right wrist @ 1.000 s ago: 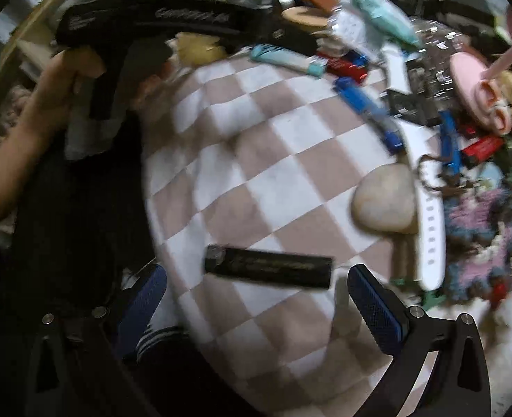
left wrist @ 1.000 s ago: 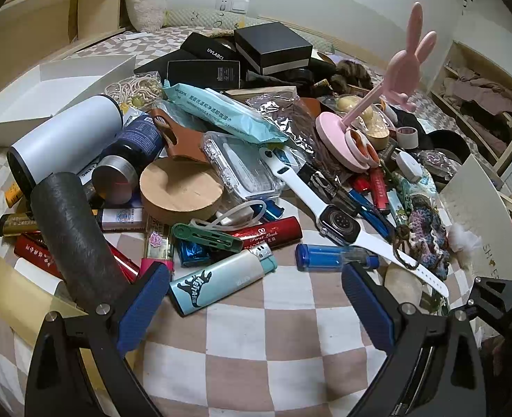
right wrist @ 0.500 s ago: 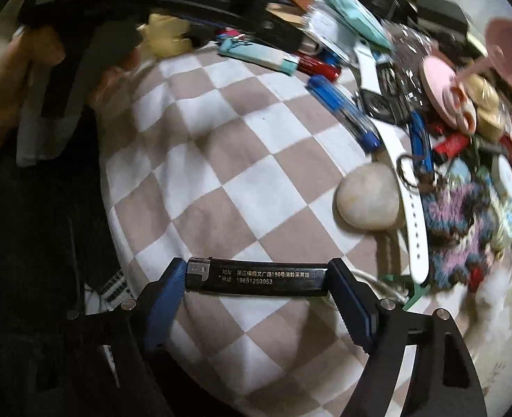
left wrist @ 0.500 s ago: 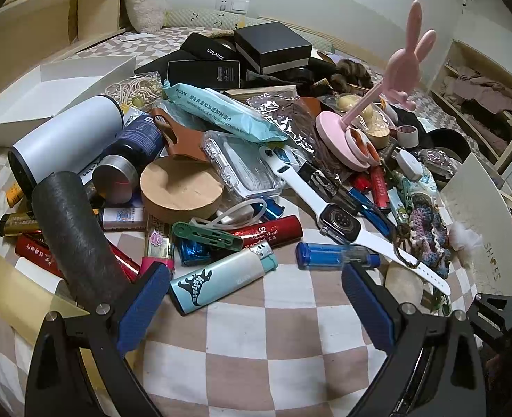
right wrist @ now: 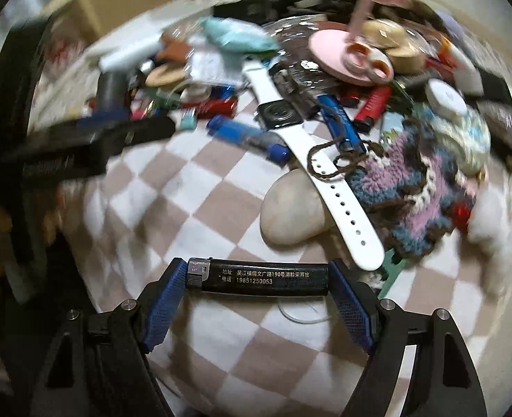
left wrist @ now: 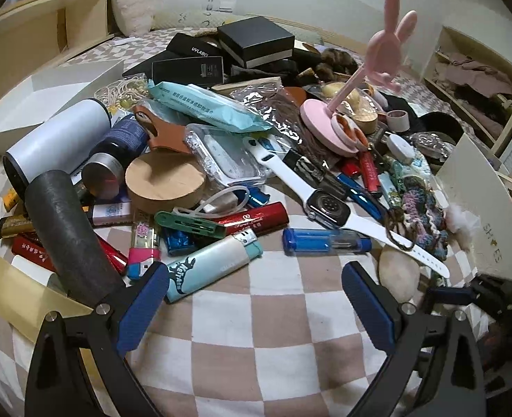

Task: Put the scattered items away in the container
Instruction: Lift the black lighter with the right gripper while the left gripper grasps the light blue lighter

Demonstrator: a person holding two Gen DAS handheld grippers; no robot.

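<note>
In the right wrist view my right gripper (right wrist: 257, 279) is shut on a black lighter (right wrist: 259, 277), held endwise between the blue pads above the checkered cloth (right wrist: 193, 208). My left gripper (left wrist: 256, 295) stands open over bare cloth (left wrist: 276, 312), nothing between its fingers. Just beyond it lie a pale blue lighter (left wrist: 214, 264), a blue lighter (left wrist: 325, 241) and a white smartwatch (left wrist: 328, 205). A white open box (left wrist: 47, 93) sits at the far left. The left gripper (right wrist: 82, 146) shows blurred in the right wrist view.
A dense pile covers the bed: a white bottle (left wrist: 57, 142), a wooden disc (left wrist: 165, 184), a pink rabbit stand (left wrist: 353, 90), black boxes (left wrist: 256, 41), a pale stone (right wrist: 294, 208), a crocheted piece (right wrist: 415, 191). A white card (left wrist: 478, 208) stands at the right.
My right gripper dropped onto the black lighter, closed on its two ends and has rolled with it, the view swinging toward the pile. The left gripper has stayed put.
</note>
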